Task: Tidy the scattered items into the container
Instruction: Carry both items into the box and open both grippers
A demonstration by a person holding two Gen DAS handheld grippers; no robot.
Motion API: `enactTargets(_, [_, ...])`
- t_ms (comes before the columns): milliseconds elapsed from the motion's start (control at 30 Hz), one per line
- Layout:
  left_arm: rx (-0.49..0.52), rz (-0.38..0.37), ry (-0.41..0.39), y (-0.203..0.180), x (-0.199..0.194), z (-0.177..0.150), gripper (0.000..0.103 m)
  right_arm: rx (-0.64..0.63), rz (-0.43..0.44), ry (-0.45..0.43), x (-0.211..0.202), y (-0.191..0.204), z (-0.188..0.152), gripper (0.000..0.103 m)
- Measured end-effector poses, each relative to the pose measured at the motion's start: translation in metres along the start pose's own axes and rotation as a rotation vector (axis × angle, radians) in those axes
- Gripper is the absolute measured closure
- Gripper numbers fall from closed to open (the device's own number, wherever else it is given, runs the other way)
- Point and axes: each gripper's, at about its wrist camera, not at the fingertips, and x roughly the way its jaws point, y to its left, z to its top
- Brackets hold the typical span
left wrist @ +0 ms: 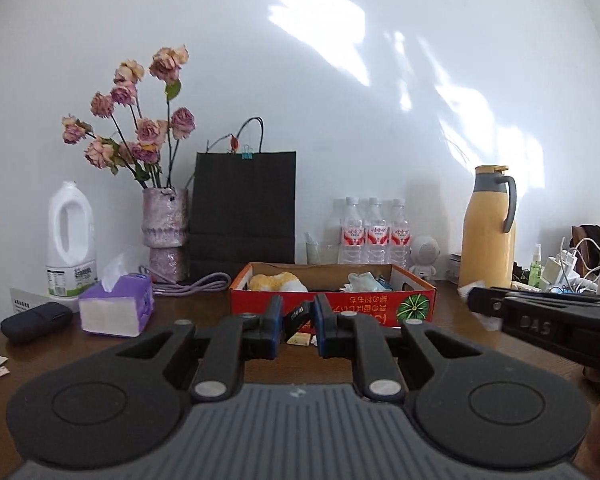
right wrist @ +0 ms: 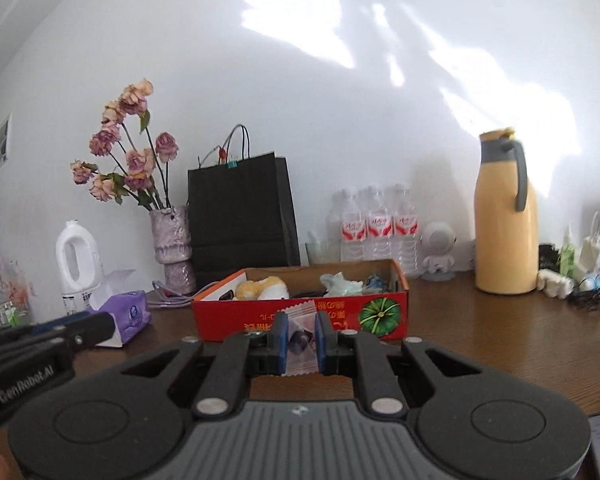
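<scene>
Left wrist view: red cardboard box [left wrist: 332, 304], shallow, open-topped, printed with a green pumpkin, standing on a dark wooden table [left wrist: 180, 344]. Contents: a yellow-and-white plush item [left wrist: 276, 282] at the left, crumpled pale green-white wrapping [left wrist: 362, 282] at the right; a dark item between them cannot be identified. Left gripper [left wrist: 296, 320], black frame with blue pads, clamped on a small black object with white lettering [left wrist: 298, 315], held just in front of the box. One small pale wrapped piece [left wrist: 300, 339] lies on the table below the jaws.

Right wrist view: right gripper [right wrist: 300, 338] closed on a translucent crimped-edge sachet [right wrist: 300, 334] with a dark piece inside, also in front of the box.

Behind the box: black paper bag [left wrist: 242, 208], purple tissue pack [left wrist: 116, 308], ribbed vase of dried roses [left wrist: 166, 232], three water bottles [left wrist: 374, 232], yellow thermos jug [left wrist: 488, 228].
</scene>
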Motion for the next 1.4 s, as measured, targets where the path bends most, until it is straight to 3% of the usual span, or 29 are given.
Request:
enactTargets(167, [0.006, -0.01, -0.012, 0.0, -0.006, -0.002, 0.086, -0.001, -0.031, -0.063, -0.026, -0.005, 0.001, 0.09])
enactTargets(367, [-0.025, -0.028, 0.012, 0.005, 0.038, 0.013, 0.086, 0.0, -0.058, -0.018, 0.001, -0.016, 0.009, 0.09])
enactTargets(467, [-0.006, -0.066, -0.007, 0.01, 0.085, 0.034, 0.086, 0.023, -0.065, -0.017, 0.034, -0.03, 0.032, 0.09])
enactTargets(567, [-0.008, -0.094, 0.032, 0.011, 0.154, 0.065, 0.086, 0.039, -0.079, -0.038, 0.082, -0.046, 0.071, 0.09])
enactTargets(667, [0.0, -0.103, 0.119, 0.002, 0.234, 0.098, 0.086, 0.069, -0.068, -0.022, 0.139, -0.067, 0.116, 0.09])
enactTargets(733, [-0.015, -0.131, 0.219, -0.002, 0.288, 0.121, 0.086, 0.052, -0.075, 0.004, 0.179, -0.078, 0.143, 0.09])
enactTargets(833, [-0.023, -0.145, 0.335, -0.011, 0.356, 0.144, 0.086, 0.027, -0.072, 0.149, 0.243, -0.094, 0.171, 0.09])
enactTargets(900, [-0.053, -0.18, 0.456, -0.012, 0.397, 0.143, 0.085, -0.003, -0.07, 0.301, 0.289, -0.102, 0.177, 0.09])
enactTargets(1000, [-0.074, -0.227, 0.629, -0.017, 0.445, 0.113, 0.085, -0.061, -0.098, 0.533, 0.35, -0.112, 0.16, 0.09])
enactTargets(1100, [-0.04, -0.244, 0.725, -0.031, 0.474, 0.077, 0.085, -0.025, -0.063, 0.708, 0.392, -0.116, 0.127, 0.09])
enactTargets(1200, [-0.041, -0.237, 0.788, -0.037, 0.496, 0.054, 0.084, -0.04, -0.077, 0.803, 0.422, -0.115, 0.104, 0.09])
enactTargets(1300, [-0.034, -0.263, 0.811, -0.036, 0.504, 0.044, 0.066, -0.064, -0.081, 0.876, 0.439, -0.111, 0.09, 0.089])
enactTargets(1333, [-0.031, -0.257, 0.805, -0.036, 0.504, 0.046, 0.062, -0.067, -0.081, 0.887, 0.443, -0.111, 0.088, 0.086])
enactTargets(1367, [-0.035, -0.26, 0.805, -0.034, 0.506, 0.048, 0.06, -0.07, -0.086, 0.898, 0.446, -0.112, 0.088, 0.074])
enactTargets(1400, [-0.043, -0.272, 0.818, -0.03, 0.508, 0.051, 0.058, -0.069, -0.1, 0.906, 0.449, -0.112, 0.088, 0.068])
